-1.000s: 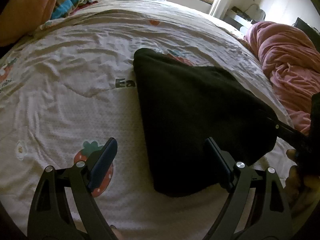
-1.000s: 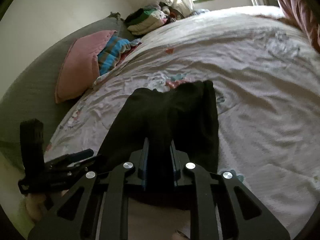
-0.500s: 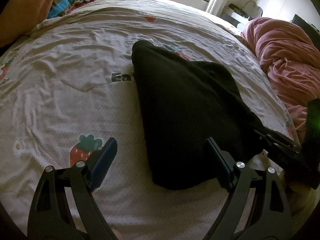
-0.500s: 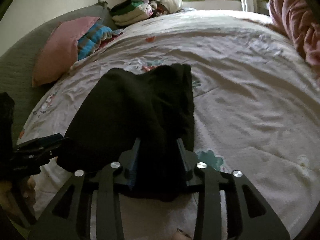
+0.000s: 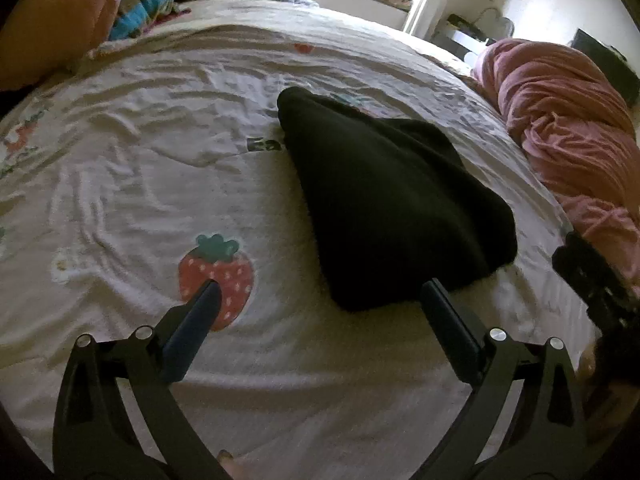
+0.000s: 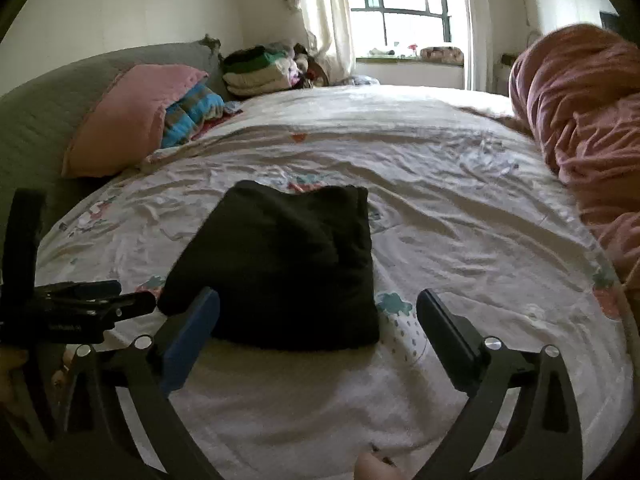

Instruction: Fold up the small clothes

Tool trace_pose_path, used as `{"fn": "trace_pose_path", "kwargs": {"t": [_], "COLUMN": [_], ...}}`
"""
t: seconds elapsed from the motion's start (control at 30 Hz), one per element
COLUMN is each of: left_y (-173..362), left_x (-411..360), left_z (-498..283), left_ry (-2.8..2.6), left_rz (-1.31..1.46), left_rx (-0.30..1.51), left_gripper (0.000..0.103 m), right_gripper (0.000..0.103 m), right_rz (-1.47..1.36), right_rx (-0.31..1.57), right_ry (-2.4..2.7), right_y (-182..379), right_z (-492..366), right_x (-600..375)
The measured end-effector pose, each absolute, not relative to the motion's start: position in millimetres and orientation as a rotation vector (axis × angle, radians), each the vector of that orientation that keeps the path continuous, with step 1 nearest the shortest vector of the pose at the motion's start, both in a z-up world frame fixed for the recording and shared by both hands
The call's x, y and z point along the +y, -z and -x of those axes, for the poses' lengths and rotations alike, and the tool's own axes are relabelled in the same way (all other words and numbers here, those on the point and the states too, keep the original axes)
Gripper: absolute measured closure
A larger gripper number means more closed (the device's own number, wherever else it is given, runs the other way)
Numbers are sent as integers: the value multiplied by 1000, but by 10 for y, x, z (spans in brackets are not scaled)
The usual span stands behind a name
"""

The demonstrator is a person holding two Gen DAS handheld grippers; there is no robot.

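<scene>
A small black garment [image 5: 384, 200] lies folded on the white strawberry-print bedsheet [image 5: 140, 184]. It also shows in the right wrist view [image 6: 288, 264] as a flat dark rectangle. My left gripper [image 5: 320, 292] is open and empty, just in front of the garment's near corner, which lies close to the right finger. My right gripper [image 6: 318, 300] is open and empty, its fingers either side of the garment's near edge and just short of it. The right gripper shows at the right edge of the left wrist view [image 5: 592, 280]; the left gripper shows at the left of the right wrist view [image 6: 80, 304].
A pink crumpled blanket [image 6: 580, 120] lies along the bed's right side. A pink pillow [image 6: 132, 116], a striped blue cloth [image 6: 192, 114] and a stack of folded clothes [image 6: 256, 70] sit at the head of the bed. A window [image 6: 404, 0] is behind.
My right gripper has opened, let go of the black garment and drawn back. The garment's lifted edge has dropped flat onto the sheet. My left gripper has stayed open and pulled back slightly.
</scene>
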State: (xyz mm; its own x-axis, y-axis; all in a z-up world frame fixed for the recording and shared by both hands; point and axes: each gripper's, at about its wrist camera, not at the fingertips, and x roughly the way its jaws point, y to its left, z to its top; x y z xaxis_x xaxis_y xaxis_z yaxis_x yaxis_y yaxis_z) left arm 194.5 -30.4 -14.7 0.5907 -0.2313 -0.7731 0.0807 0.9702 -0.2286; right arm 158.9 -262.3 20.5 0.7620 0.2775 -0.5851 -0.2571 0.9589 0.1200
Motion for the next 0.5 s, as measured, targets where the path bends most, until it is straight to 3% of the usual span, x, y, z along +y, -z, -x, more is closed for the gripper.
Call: {"fn": "trace_pose_path", "kwargs": {"t": [0.5], "left_y": [87], "left_x": [-15], "left_z": [-1308], "left_ry": [146], "left_rz": [171], "left_rx": [831], "left_gripper": [10], "right_gripper": [5], "right_rz": [-2], "right_rx": [589], "right_ry": [-245], "right_y": [-76], "right_z": [-949], "right_x": [-2385]}}
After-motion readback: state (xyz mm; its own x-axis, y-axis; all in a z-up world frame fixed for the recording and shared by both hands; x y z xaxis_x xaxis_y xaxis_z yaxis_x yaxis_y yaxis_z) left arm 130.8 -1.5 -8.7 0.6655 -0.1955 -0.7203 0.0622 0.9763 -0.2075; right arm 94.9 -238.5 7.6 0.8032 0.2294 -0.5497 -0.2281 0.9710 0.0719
